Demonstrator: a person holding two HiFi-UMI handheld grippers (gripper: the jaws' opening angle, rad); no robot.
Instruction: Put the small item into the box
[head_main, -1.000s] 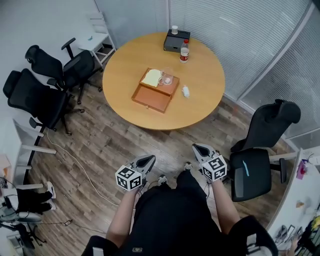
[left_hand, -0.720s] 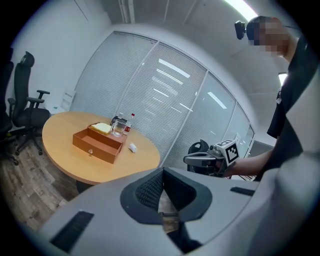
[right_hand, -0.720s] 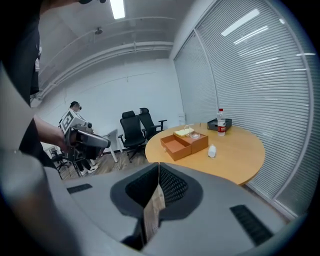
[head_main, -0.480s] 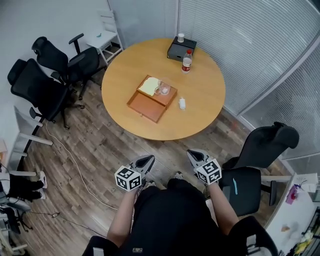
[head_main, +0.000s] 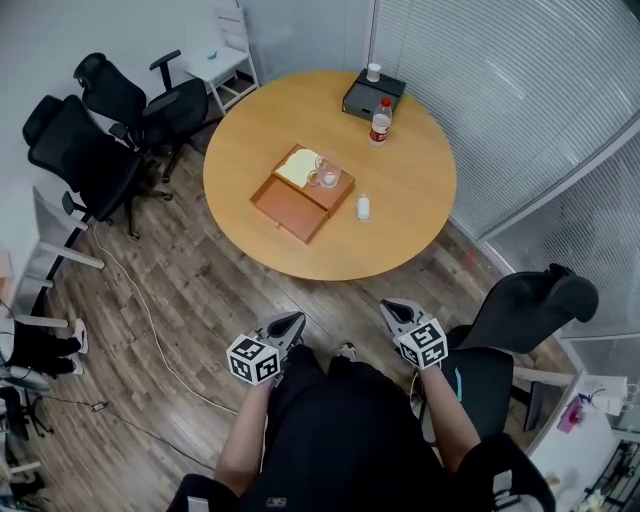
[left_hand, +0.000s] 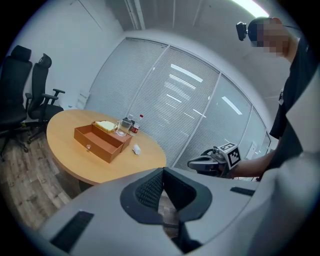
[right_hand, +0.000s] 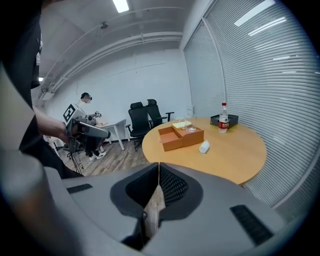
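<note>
I'm standing well back from the round bench, so both claws hang low in front of me over the wood floor and reach for nothing. The left claw has its jaws pressed together with nothing between them. The right claw is the same, tips meeting and empty. I judge that sensible for an approach, as there's no reason to open either until I'm within reach. The small item lies on bare bench just beside the box, on its right as I face it. It sits apart from the box wall with clear wood all round, so I expect it to be an easy pick for the right claw. The box is brown and its open-topped nearer compartment faces up and looks empty, which I take as the drop spot. Its farther part carries a glass mug and a pale yellow thing, so I'd keep clear of those. A bottle stands well beyond, near the far edge. The item itself is small, white and rounded, a short oblong lying on its side. From here it's too small for me to say what it is or how hard it is. I'd guess it could roll if nudged, so I'd close on it across its short width.
</note>
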